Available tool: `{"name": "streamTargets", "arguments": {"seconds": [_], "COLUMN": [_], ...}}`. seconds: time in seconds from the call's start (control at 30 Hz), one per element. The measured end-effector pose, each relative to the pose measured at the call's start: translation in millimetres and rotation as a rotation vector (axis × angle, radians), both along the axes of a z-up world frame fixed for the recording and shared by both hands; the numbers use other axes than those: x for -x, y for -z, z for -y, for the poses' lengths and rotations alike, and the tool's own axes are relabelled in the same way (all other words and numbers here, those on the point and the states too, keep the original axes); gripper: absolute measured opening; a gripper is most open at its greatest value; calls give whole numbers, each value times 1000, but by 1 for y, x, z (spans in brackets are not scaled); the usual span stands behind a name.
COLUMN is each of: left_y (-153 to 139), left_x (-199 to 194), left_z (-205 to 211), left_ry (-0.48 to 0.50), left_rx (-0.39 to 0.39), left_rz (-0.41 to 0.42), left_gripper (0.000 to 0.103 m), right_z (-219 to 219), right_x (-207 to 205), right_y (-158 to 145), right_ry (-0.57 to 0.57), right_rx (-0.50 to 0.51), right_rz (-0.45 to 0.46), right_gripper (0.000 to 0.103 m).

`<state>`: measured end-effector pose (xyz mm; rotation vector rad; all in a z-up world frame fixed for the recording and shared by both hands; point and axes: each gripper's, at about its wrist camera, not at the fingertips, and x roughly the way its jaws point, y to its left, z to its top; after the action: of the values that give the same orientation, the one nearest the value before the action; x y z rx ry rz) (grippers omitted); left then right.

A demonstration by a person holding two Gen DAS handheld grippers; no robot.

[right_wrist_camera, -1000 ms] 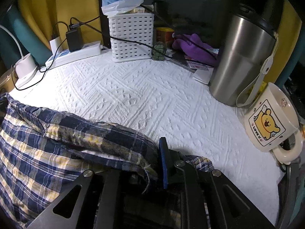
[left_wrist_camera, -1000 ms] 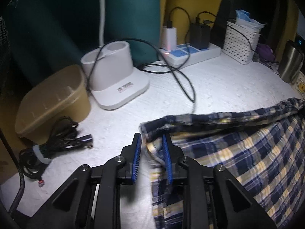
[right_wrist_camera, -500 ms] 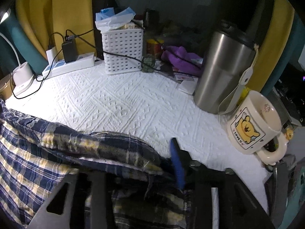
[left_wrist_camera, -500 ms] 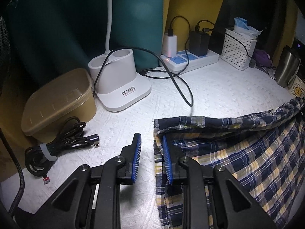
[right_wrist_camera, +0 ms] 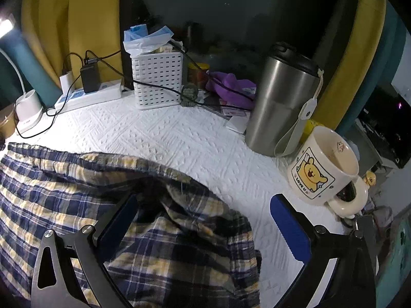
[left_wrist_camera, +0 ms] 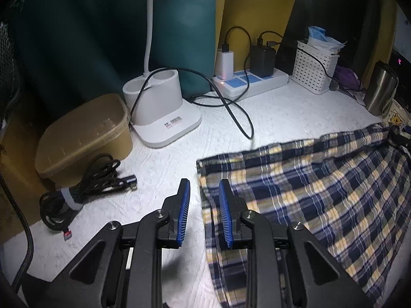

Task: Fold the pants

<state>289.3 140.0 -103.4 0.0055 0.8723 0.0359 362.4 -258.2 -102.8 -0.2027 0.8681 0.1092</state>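
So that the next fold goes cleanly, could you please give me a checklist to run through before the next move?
1. Right gripper off the plaid pants: ok, jaws opening wide, cloth slack between them.
2. Left gripper off the cloth: ok, pads apart, pants edge lying flat beneath.
3. Pants flat: not ok, bunched hump at the right gripper.
4. Bear mug and steel tumbler clear of cloth: ok, both apart from it.
5. Black cable clear of the pants: cannot tell, its end lies right by the edge.
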Motion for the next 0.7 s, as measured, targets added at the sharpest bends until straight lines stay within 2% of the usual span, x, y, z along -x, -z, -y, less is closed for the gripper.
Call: {"name": "streamTargets", "arguments": {"seconds": [0.3, 0.53, 0.7], "left_y": [8, 16, 25], "left_x": [16, 5, -4], "left_z": [0, 4, 1], "left_ry": [10, 21, 7], "left_rx": [18, 25, 29], "left_rz": [-9, -26, -46], "left_gripper": [23, 24, 24], "right_z": [14, 10, 15], "right_x": [-8, -35, -58], "right_y": [7, 21, 32], "right_ry": [49, 51, 84], "right_rx": [26, 54, 47], "right_rz": [-2, -23, -73], "right_gripper": [103, 103, 103]}}
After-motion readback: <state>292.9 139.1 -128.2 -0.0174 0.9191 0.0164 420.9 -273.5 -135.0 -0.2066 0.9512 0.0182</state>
